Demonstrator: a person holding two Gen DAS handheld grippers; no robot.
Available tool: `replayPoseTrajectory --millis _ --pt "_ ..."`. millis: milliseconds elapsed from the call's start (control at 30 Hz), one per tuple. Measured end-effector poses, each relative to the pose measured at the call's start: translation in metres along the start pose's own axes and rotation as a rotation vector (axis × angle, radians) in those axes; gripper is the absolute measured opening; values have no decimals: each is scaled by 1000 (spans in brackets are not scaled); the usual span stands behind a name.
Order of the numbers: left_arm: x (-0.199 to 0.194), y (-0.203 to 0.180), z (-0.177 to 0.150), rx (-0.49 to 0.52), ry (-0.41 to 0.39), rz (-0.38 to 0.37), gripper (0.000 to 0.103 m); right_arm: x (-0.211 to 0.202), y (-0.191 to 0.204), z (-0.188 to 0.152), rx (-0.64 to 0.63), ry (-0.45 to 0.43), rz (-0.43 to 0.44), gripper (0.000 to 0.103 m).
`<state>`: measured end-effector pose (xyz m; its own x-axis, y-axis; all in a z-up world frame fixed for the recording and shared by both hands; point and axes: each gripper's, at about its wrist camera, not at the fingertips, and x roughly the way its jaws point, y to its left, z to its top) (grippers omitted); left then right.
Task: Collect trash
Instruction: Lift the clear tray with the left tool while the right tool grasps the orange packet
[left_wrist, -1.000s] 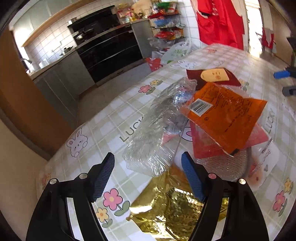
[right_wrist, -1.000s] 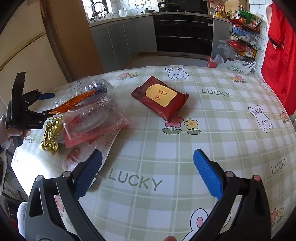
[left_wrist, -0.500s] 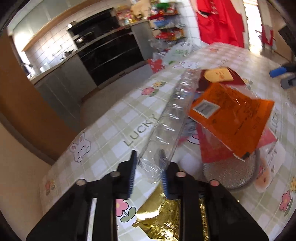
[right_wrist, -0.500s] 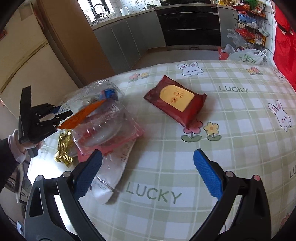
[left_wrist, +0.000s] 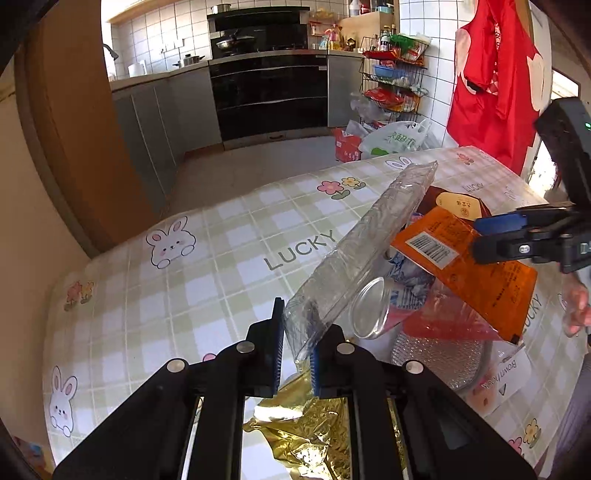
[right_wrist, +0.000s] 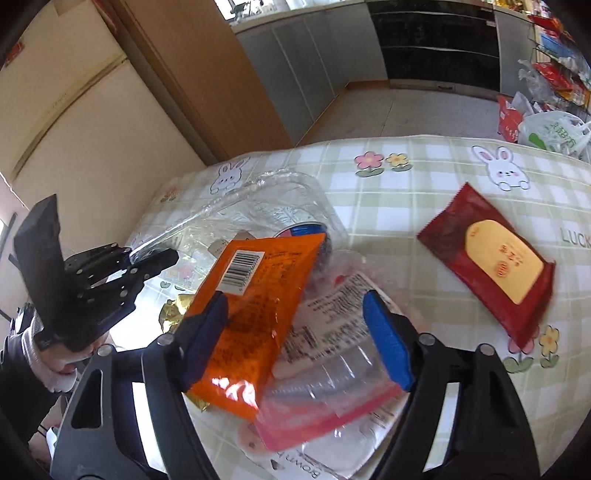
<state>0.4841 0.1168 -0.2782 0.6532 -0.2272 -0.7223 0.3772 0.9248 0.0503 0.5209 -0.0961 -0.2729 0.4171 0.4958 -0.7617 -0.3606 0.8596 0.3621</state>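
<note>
My left gripper (left_wrist: 295, 350) is shut on the near edge of a clear plastic tray (left_wrist: 362, 254), tilted up off the table; it shows in the right wrist view (right_wrist: 258, 206) too. My right gripper (right_wrist: 295, 332) is open, its jaws on either side of an orange wrapper (right_wrist: 255, 302) that lies on a pile with a pink-red clear pack (right_wrist: 325, 398). The orange wrapper (left_wrist: 465, 269) leans on the pile beside the right gripper's blue fingers (left_wrist: 498, 223). A gold foil wrapper (left_wrist: 306, 443) lies under my left gripper. A dark red packet (right_wrist: 491, 258) lies apart to the right.
The table has a green checked cloth (left_wrist: 207, 266) with rabbits and flowers. Its edge runs on the left, with kitchen floor (left_wrist: 258, 158) beyond. A white plastic bag (left_wrist: 391, 140) and a wire rack (left_wrist: 395, 74) stand past the far edge.
My left gripper closed on the clear tray and lifted its edge. My right gripper moved in from the table's open part to the pile, over the orange wrapper.
</note>
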Motion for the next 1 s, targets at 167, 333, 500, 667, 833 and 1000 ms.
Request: replayPoseTrajectory --millis 167,333,500,667,833,1000 --pt "-5 6 -7 -39 -1 -5 12 6 9 4 -16 28 38 36" --pt "-11 9 -7 -70 -15 20 12 -8 10 1 6 -3 64 22" --pt "-23 14 1 -122 -29 85 12 -25 7 -1 33 -47 61 20" --pt "-42 22 7 -168 -47 125 12 -53 6 -8 65 -111 62 20" --pt "-74 19 9 -176 -77 140 12 -84 13 -19 51 -166 42 20" --pt "-120 8 11 -192 -118 152 12 -128 27 -35 33 -231 35 20"
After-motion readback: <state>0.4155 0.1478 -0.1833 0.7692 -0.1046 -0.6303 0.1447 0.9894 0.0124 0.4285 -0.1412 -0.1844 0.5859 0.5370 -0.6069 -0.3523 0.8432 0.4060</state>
